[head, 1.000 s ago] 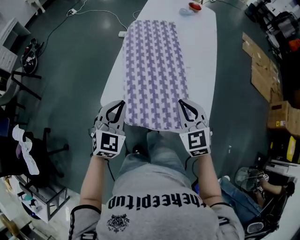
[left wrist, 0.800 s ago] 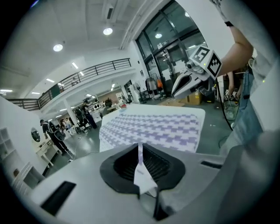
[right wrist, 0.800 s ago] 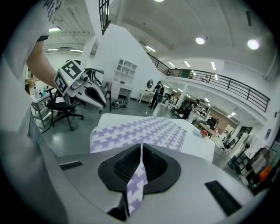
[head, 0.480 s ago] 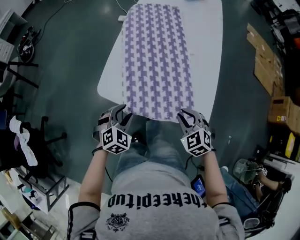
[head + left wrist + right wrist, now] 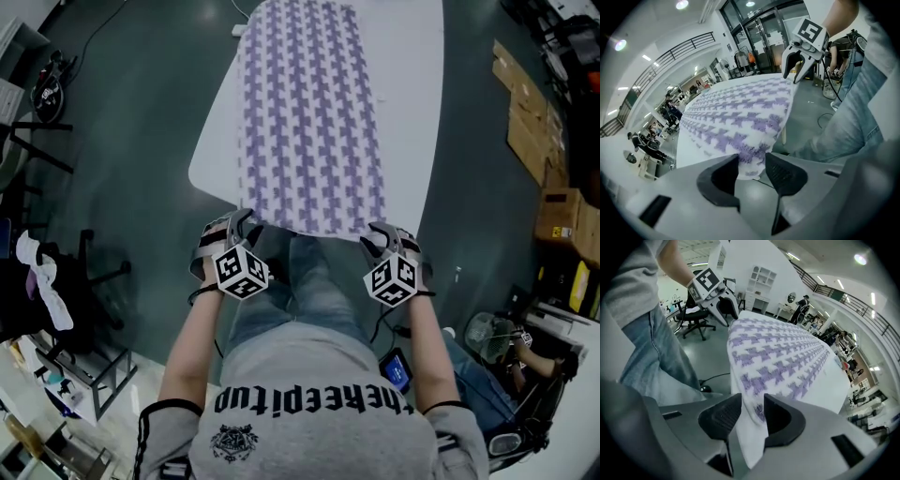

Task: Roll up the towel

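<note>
towel (image 5: pixel 309 112) lies flat lengthwise on the white table (image 5: pixel 412 103), its near edge hanging over the table end by the person's legs. l gripper (image 5: pixel 752 161) at the near-left corner: jaws have just been opening, now apart w/ the corner between them, not pinched. r gripper (image 5: pixel 751 405) at the near-right corner: jaws also just been opening, hanging edge loose between them.

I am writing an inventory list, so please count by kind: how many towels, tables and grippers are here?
towel: 1
table: 1
grippers: 2, the left gripper and the right gripper; the jaws of both have just been opening, with the towel's edge between them
total: 4
</note>
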The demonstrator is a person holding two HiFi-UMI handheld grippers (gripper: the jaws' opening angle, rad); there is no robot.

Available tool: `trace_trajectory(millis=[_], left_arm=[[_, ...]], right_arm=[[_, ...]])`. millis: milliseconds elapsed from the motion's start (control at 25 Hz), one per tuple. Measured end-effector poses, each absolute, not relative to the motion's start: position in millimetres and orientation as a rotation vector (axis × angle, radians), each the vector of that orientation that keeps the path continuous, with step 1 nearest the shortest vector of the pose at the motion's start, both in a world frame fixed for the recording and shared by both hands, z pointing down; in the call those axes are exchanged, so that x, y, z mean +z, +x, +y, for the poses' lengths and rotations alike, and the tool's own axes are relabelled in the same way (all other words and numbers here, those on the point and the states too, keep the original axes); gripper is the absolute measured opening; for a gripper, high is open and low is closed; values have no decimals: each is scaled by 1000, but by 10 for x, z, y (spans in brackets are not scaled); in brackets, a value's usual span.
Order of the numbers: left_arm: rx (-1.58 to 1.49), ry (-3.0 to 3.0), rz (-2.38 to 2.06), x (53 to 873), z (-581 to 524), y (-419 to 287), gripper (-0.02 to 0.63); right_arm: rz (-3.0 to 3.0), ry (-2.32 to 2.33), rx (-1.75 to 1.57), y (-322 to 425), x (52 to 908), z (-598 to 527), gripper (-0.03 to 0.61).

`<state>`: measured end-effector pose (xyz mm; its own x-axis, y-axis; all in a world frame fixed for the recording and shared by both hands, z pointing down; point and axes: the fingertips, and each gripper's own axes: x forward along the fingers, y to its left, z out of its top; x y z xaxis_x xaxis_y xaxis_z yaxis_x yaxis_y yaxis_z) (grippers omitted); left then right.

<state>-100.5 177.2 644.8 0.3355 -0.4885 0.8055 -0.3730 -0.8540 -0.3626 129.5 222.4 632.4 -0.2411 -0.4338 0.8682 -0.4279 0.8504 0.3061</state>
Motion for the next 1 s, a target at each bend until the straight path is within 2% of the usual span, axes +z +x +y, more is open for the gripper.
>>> trace_trajectory(millis=[80,160,280,560,600,680,800,920,1000], left_arm=[[-1553,-2461,821,6427,1723,-1037,134],[-1557,-2460,830,6407,1687,-1069,38],[-1559,-2457,811,6368,1687,-1053,23],[-1499,-2422,796,6282,1842,-996,25],[-1509,-2429,778,6326,1882,-981,47],[-1535,-2442,743,6434,1966,-937,159],[-1570,-2430,736,6592,2029,-863,246],[-1589,-2366,803,6646,1970,-840,262],[-1605,-2327,854,6649,1920,-863,241]], right_arm=[[-1871,645,17,1310,6339,2204,127],[-1884,636,46,1304,6357,2207,108],[-1894,618,52,1297,6369,2229,21],[-1931,618,89,1278,6217,2146,8],[-1933,622,89,1277,6200,2122,8],[-1935,626,88,1273,6170,2081,8],[-1934,628,88,1260,6134,2043,8],[-1938,635,88,1246,6091,2009,8],[-1941,644,90,1264,6067,1989,8]])
